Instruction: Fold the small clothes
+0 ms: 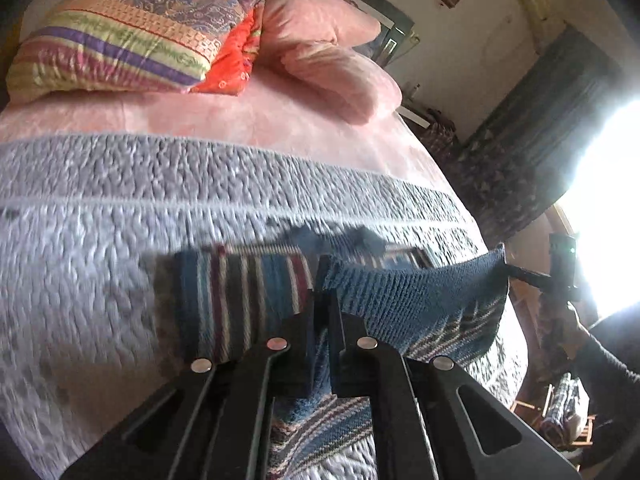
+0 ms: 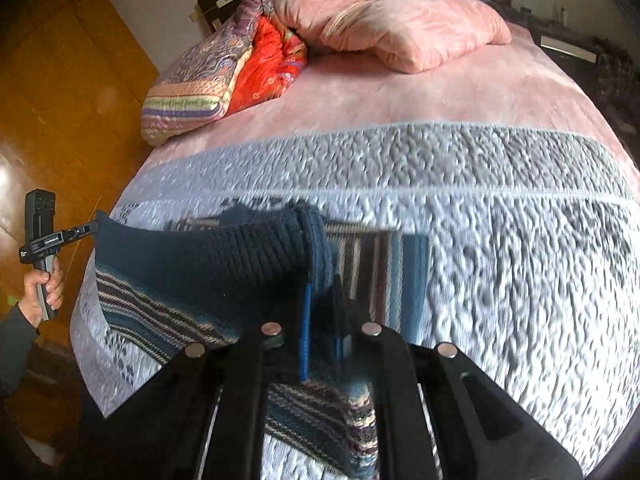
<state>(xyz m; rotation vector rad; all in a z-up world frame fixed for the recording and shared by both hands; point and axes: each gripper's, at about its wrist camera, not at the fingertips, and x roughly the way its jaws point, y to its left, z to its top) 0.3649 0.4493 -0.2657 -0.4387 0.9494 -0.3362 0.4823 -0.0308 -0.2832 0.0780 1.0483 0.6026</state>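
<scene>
Both tongs pinched one edge of a knitted garment, holding it taut over the bed for a fold.

On the left, the left tongs (image 1: 322, 300) were clamped on the ribbed blue edge of the striped knit garment (image 1: 240, 300), and to the right the right tongs (image 2: 320, 292) were pressed together on the same edge at its other corner; lifting both corners at once likely kept the edge straight so it could be carried over evenly. The garment was small, thick and woolly, plain dark blue at the ribbed band and banded in blue, maroon and cream elsewhere, its lower part lying on the grey quilted bedspread (image 1: 100, 208) near the foot of the bed, well apart from the pink pillows (image 2: 412, 36).
</scene>
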